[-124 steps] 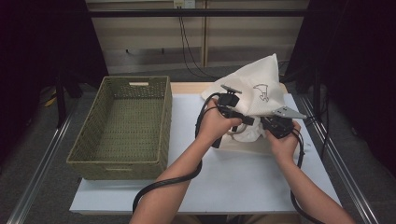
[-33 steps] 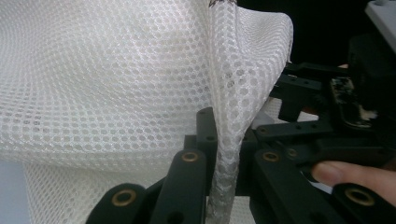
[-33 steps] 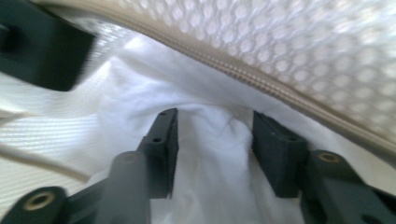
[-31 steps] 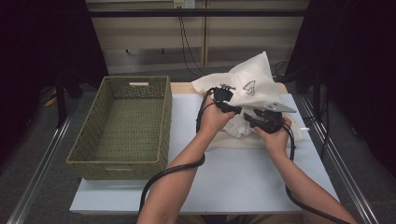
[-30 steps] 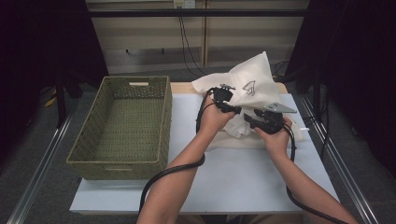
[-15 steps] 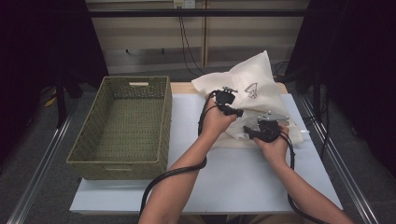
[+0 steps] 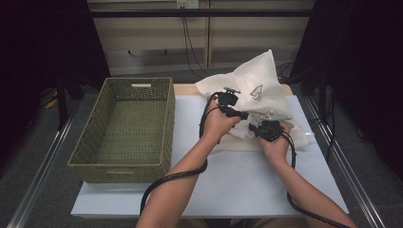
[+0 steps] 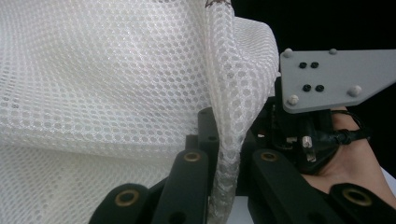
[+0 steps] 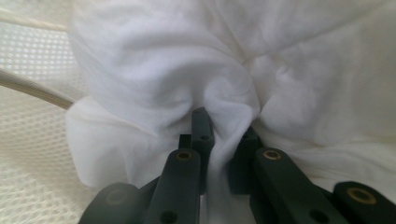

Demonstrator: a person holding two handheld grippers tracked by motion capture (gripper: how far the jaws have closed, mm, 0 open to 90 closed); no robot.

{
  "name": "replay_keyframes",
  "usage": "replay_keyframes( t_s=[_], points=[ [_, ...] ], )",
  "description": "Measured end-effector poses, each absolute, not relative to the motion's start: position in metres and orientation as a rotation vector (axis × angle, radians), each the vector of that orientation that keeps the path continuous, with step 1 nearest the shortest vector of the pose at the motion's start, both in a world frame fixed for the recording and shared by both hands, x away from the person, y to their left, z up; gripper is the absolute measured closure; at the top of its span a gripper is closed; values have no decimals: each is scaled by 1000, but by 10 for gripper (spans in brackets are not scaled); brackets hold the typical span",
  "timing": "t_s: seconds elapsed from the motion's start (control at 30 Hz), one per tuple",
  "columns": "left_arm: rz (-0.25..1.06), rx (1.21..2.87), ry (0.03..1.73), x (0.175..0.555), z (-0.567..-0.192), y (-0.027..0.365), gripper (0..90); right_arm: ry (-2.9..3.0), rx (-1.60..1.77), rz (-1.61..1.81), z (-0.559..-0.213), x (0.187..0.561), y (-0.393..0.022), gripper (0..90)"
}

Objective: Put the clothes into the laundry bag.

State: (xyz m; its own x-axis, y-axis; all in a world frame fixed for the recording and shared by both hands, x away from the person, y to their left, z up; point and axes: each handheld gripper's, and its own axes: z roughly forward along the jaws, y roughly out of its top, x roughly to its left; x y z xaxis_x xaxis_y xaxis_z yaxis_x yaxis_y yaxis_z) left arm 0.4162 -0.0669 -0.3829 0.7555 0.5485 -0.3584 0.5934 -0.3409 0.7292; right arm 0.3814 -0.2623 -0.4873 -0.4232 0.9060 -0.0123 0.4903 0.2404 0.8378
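No readable text or labels

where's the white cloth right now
In the high view the white cloth lies at the mouth of the mesh bag, right of the wicker basket; the right gripper pinches a fold of it.

wall: beige panelled wall (image 7: 157, 42), top centre | floor: grey floor (image 7: 38, 156), lower left | sides: dark | desk: pale blue desk (image 7: 237, 185)
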Motion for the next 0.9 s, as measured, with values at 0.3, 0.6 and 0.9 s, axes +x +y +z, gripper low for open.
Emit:
replay_keyframes(
  t_s=[0.3, 0.6, 0.9],
  points=[
    [-199, 1994, 816, 389, -364, -78, 876, 1957, 1241, 1124, -467, 362, -271, 847],
    [-227, 1987, 808, 383, -354, -76, 876, 1872, 1220, 1229, -467, 357, -265, 846],
    [-265, 1954, 822, 395, -354, -64, 877, 1815, 1215, 1308, -474, 396, -243, 846]
  ],
)
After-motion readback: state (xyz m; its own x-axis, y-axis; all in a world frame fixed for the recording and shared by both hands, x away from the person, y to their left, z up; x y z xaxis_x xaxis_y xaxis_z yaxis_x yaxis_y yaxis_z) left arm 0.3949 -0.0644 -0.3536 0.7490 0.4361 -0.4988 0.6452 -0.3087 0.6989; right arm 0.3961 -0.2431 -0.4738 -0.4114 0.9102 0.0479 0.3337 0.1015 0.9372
